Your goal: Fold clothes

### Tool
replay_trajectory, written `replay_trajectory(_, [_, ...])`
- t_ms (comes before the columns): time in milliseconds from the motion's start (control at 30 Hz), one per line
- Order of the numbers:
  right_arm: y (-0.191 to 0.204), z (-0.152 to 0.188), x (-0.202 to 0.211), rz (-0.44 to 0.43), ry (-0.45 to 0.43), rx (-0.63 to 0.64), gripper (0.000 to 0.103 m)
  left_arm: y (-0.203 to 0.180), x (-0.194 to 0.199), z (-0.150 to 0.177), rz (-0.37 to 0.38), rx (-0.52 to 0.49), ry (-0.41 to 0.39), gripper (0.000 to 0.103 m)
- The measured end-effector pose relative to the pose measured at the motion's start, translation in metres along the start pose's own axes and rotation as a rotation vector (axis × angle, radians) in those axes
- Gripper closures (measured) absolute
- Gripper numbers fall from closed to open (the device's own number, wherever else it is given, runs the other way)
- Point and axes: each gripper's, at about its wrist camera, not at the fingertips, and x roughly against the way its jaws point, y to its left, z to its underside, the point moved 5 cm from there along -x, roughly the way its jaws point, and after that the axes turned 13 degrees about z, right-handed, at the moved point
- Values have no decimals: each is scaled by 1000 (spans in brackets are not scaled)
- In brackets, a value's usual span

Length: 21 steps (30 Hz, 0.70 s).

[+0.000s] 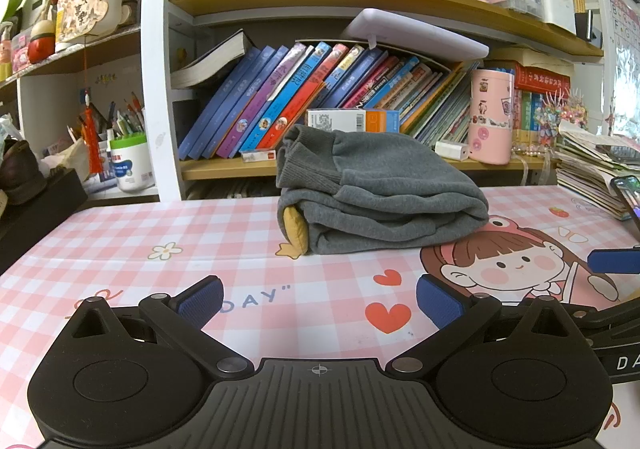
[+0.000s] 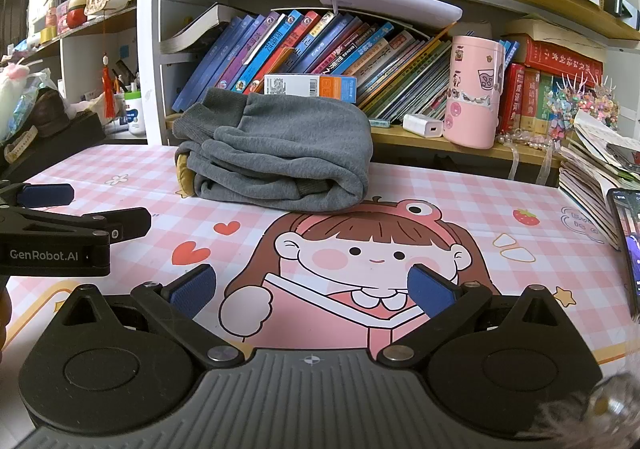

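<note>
A grey garment (image 1: 376,193) lies folded in a thick bundle at the back of the table, its ribbed cuffs on top at the left and a yellow patch (image 1: 295,231) showing at its left end. In the right wrist view the same garment (image 2: 276,161) sits left of centre. My left gripper (image 1: 318,307) is open, low over the table and well short of the bundle, nothing between its blue pads. My right gripper (image 2: 312,295) is also open and empty, over the cartoon girl print. The left gripper (image 2: 44,205) appears at the left edge of the right wrist view.
The table wears a pink checked cloth (image 1: 200,237) with a cartoon girl (image 2: 360,253). Behind stands a bookshelf (image 1: 304,165) with slanted books and a pink canister (image 1: 491,117). A paper stack (image 2: 596,169) and a phone (image 2: 626,245) lie at the right; a dark box (image 1: 36,217) at the left.
</note>
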Motion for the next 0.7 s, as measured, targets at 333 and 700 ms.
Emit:
replay_trajectory(333, [0,0,0,0,1,0,0,0,1,0,3,2,-7,0])
replay_trajectory(700, [0,1,-2,-2,7,0,0,1,0,0,3,6,1,0])
